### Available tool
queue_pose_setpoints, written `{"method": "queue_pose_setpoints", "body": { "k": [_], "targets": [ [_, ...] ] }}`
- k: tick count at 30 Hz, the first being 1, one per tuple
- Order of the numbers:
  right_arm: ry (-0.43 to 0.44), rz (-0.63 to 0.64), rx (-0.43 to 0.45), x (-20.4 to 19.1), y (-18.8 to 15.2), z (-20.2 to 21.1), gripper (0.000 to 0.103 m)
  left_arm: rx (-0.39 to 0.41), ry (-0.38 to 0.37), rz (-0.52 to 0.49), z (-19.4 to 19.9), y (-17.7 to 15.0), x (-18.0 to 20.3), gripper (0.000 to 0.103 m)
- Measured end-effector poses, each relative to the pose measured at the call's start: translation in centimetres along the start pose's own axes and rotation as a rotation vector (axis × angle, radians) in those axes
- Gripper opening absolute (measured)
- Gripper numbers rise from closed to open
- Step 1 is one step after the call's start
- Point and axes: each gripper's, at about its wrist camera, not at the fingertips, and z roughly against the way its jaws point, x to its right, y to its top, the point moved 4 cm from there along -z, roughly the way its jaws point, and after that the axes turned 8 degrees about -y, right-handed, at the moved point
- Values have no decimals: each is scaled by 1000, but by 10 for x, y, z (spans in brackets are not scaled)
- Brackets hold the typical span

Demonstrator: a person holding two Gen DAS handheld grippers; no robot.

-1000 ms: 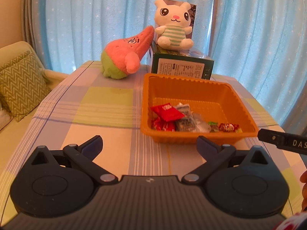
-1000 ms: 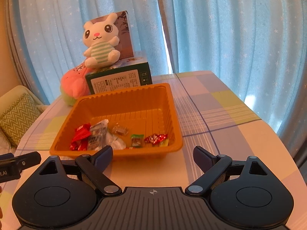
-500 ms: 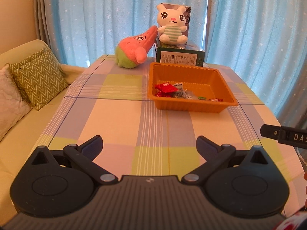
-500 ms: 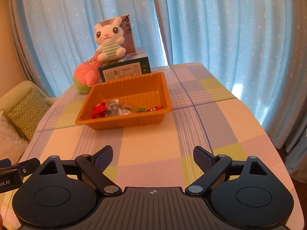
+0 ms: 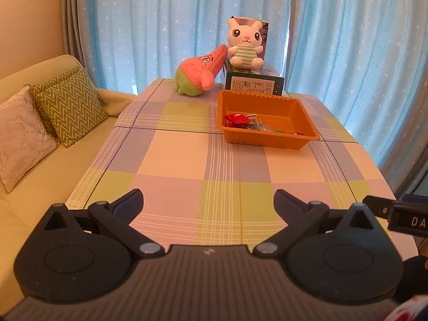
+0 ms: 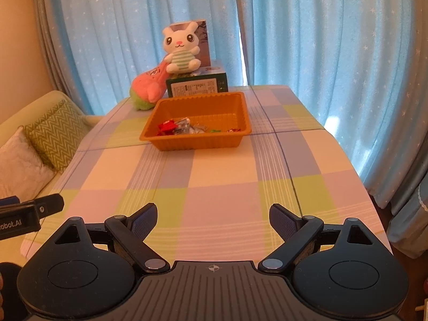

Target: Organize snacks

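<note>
Left wrist view: snacks (image 5: 250, 123) all sit in the orange tray (image 5: 268, 142), both grippers (image 5: 208, 200) (image 6: 212, 215) wide open and empty, so organizing looks done; nothing left to grab.

A home living room — soft furnishings show it. A pale sofa (image 5: 40, 144) with zigzag green cushions (image 5: 71, 107) sits beside a table (image 5: 187, 165) under a pastel checked cloth, and blue star-print curtains (image 5: 149, 26) hang across the window behind. Two plush toys — a white bunny (image 5: 244, 44) and a pink one (image 5: 200, 73) — sit at the table's far end with a box (image 5: 254, 85) and an orange tray of snacks (image 5: 267, 139).
</note>
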Motion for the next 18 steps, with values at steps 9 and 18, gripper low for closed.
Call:
{"method": "queue_pose_setpoints", "body": {
  "k": [9,18],
  "targets": [
    [-17,-1,-23,2,-13,18,90,-3,-27,-20,18,-6,7,103],
    [-24,4,-18,1,-14,25,90,-10,-44,-19,22,-11,12,103]
  ]
}}
